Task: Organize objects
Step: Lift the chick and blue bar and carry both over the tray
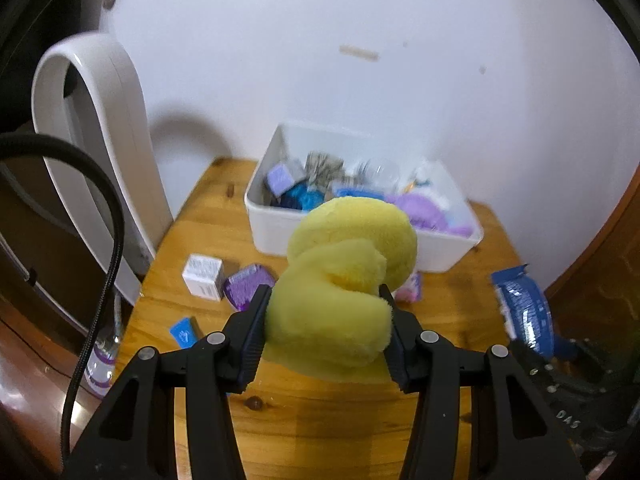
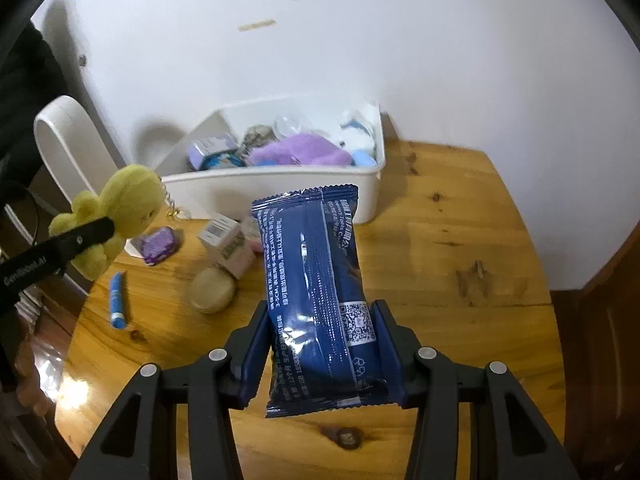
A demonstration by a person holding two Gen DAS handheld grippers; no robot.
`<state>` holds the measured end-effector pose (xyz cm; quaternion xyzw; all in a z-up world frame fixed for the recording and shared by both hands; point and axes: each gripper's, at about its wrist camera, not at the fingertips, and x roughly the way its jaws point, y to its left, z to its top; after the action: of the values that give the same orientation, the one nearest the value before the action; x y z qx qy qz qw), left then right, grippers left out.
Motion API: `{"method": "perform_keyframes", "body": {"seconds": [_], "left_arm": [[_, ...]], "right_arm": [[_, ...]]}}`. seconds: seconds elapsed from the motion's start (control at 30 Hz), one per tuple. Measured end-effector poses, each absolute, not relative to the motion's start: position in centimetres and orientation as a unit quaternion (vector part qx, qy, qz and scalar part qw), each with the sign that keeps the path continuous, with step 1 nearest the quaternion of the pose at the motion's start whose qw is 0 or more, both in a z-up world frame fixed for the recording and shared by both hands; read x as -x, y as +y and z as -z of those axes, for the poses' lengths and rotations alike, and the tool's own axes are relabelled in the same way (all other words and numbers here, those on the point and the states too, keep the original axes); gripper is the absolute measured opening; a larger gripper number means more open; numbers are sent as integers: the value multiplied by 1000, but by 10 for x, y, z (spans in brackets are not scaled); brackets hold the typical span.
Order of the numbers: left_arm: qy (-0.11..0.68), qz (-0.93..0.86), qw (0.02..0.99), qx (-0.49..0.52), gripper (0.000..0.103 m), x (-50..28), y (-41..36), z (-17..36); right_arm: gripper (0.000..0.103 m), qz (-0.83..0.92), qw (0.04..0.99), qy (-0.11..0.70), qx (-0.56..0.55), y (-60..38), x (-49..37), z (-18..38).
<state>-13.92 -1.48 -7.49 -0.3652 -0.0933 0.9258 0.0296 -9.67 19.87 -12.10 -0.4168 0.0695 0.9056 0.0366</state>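
Observation:
My left gripper (image 1: 324,312) is shut on a yellow plush toy (image 1: 344,276), held above the wooden table (image 1: 320,420) in front of the white bin (image 1: 272,232). The same toy (image 2: 120,204) and left gripper (image 2: 100,228) show at the left of the right wrist view. My right gripper (image 2: 322,332) is shut on a dark blue foil packet (image 2: 316,292), lifted over the table (image 2: 460,280). The white bin (image 2: 280,188) holds a purple plush, small boxes and other items. In the left wrist view the blue packet (image 1: 524,312) shows at the right.
On the table lie a small white box (image 1: 203,277), a purple pouch (image 1: 248,290), a blue tube (image 2: 117,300), a round beige puck (image 2: 212,290) and a pale box (image 2: 230,250). A white curved appliance (image 1: 96,152) stands left of the table. White wall behind.

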Motion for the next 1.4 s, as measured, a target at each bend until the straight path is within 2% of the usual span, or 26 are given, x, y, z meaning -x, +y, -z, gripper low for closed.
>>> {"method": "perform_keyframes", "body": {"seconds": [0.17, 0.43, 0.7, 0.9, 1.13, 1.23, 1.4], "left_arm": [[-91, -941, 44, 321, 54, 130, -22, 28], [-72, -960, 66, 264, 54, 141, -26, -51], [-83, -962, 77, 249, 54, 181, -31, -103], [-64, -969, 60, 232, 54, 215, -23, -134], [-42, -966, 33, 252, 55, 269, -9, -117], [-33, -959, 19, 281, 56, 297, -4, -89], [-60, -931, 20, 360, 55, 349, -9, -29]], "right_arm": [[49, -913, 9, 81, 399, 194, 93, 89], [49, -936, -26, 81, 342, 191, 106, 3], [49, -958, -21, 49, 281, 189, 142, -82], [49, -963, -16, 50, 265, 190, 184, -119], [50, -955, -9, 66, 289, 190, 245, -116], [50, -945, -9, 67, 319, 186, 274, -90], [50, -921, -9, 74, 382, 184, 317, -32]]}}
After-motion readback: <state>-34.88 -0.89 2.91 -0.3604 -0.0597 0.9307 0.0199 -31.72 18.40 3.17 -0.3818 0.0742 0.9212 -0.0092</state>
